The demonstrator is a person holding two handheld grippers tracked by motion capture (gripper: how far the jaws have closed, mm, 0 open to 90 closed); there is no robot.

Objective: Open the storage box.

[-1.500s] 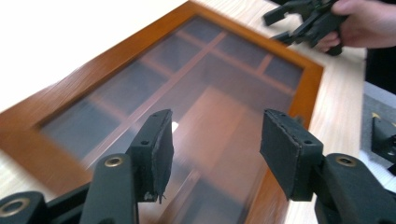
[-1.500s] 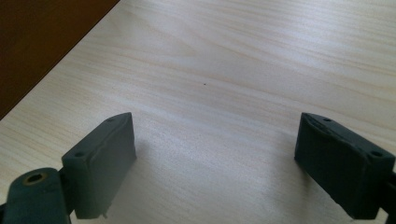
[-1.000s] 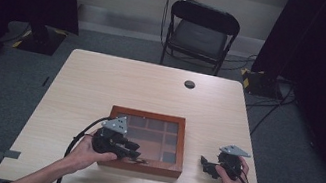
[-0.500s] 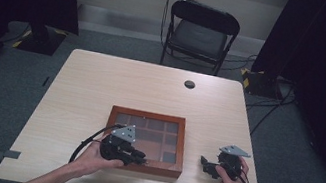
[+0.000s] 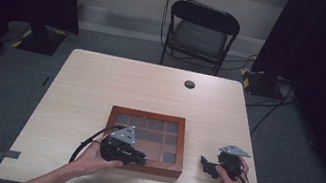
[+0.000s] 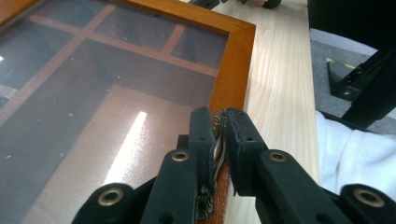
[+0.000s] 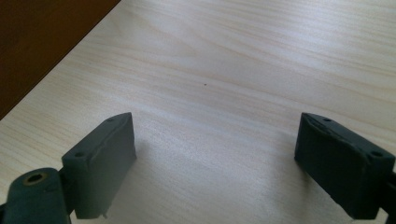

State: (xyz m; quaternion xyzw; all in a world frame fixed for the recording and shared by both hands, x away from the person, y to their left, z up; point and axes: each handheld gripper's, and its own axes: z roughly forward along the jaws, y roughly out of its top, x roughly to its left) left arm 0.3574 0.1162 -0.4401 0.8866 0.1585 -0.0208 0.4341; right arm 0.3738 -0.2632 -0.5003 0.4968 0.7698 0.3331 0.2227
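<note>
Your left gripper (image 6: 219,135) has just clenched on the brass clasp (image 6: 217,140) at the near edge of the wooden box (image 5: 146,142); your right gripper (image 7: 215,158) rests released on the surface (image 5: 101,85), beside the box.

Since the earlier pictures, the left gripper (image 5: 138,158) has moved a little toward 3 o'clock along the near edge of the wooden box (image 5: 181,140), and the left hand (image 5: 96,158) went with it. Its jaws have just been closing. In the left gripper view they now stand almost together, and the small brass clasp (image 6: 217,140) on the front rim of the box is pinched between the pads.
</note>
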